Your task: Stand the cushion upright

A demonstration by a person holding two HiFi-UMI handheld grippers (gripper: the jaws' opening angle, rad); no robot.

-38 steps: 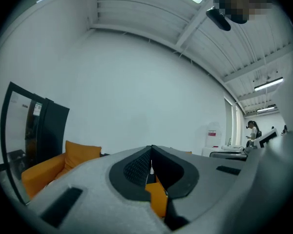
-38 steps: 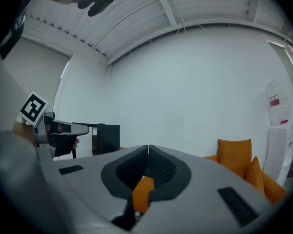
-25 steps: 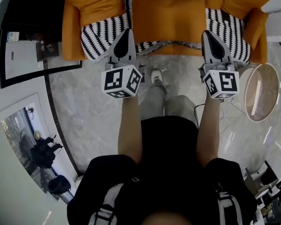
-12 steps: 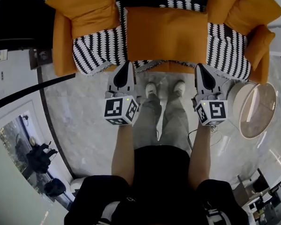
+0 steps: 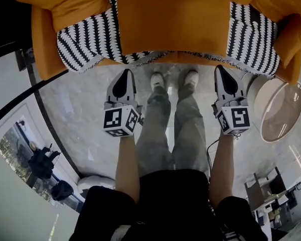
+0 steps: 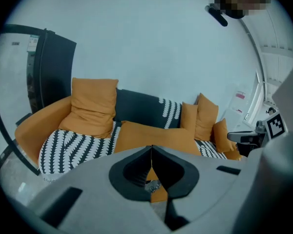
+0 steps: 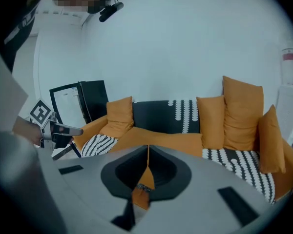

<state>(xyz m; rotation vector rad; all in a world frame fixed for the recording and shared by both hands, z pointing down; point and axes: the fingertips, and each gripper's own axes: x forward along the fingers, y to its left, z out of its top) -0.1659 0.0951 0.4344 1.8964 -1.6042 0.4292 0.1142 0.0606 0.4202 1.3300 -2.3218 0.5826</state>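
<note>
A large orange cushion [image 5: 170, 19] lies flat on the middle of the sofa seat; it also shows in the left gripper view [image 6: 154, 135] and the right gripper view [image 7: 173, 141]. My left gripper [image 5: 126, 71] hangs over the floor just short of the sofa's front edge, jaws shut and empty [image 6: 151, 148]. My right gripper [image 5: 219, 67] hangs level with it to the right, also shut on nothing [image 7: 147, 148]. Both point toward the flat cushion without touching it.
The orange sofa [image 5: 42, 49] carries a black-and-white patterned throw [image 5: 88, 39]. Upright orange cushions [image 6: 93, 106] [image 7: 241, 113] lean at both ends. A round side table [image 5: 278, 109] stands right of my right gripper. The person's legs and shoes [image 5: 163, 79] are between the grippers.
Both grippers have sunk from in front of the sofa seat to over the floor before its front edge. The sofa has drawn nearer in the head view. The jaws stayed shut.
</note>
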